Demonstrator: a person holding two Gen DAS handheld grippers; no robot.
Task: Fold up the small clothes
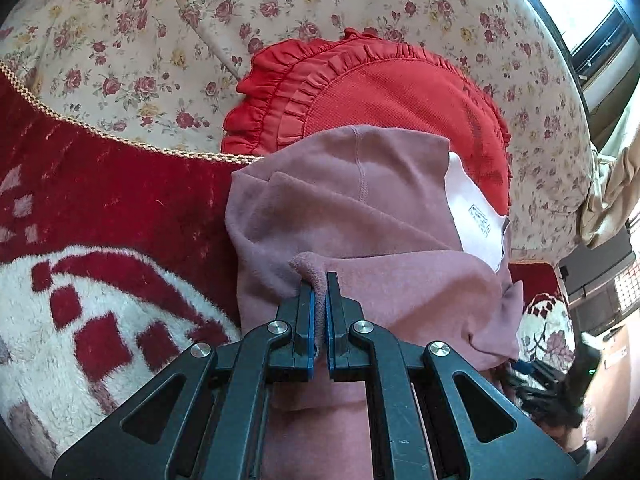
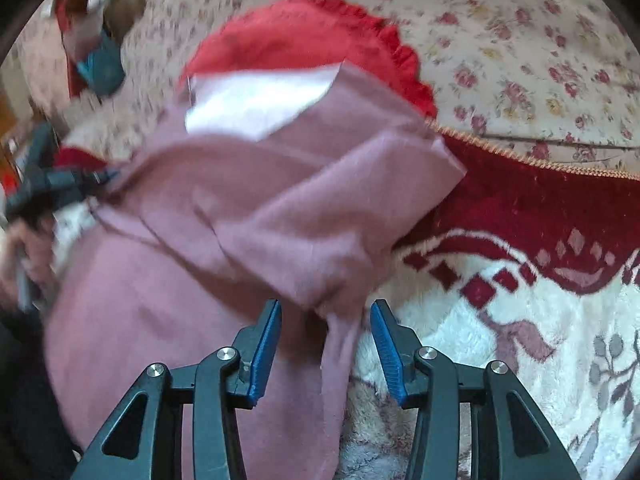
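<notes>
- Blue pads of the left gripper [image 1: 321, 280] are pressed nearly together, pinching a bunched fold of the mauve garment [image 1: 360, 216] between them; the cloth bulges out just past the fingertips.
- Beyond that pinch the mauve garment spreads forward and to the right of the left claw, partly folded over itself, with a stitched seam running up its middle.
- White lining [image 1: 476, 216] with a small printed label shows at the garment's far right edge, ahead and to the right of the left claw.
- On the other side, the right gripper [image 2: 325, 308] stands with its blue pads wide apart; a hanging corner of the same garment [image 2: 240, 216] droops in the gap between them, and neither pad visibly touches it. This view is blurred.
- Under and to the right of the right claw lies a red-and-white fleecy blanket [image 2: 500, 320]; the same blanket sits to the left of the left claw.
- Farther ahead of both claws, a red frilled cushion [image 1: 400, 92] rests behind the garment, which overlaps its near edge.
- Farthest off, a floral sofa back [image 1: 160, 40] rises behind the cushion, edged by a gold braided cord [image 1: 120, 136].
- At the far left of the right-wrist view, the other claw appears at the garment's edge, too blurred to read.
</notes>
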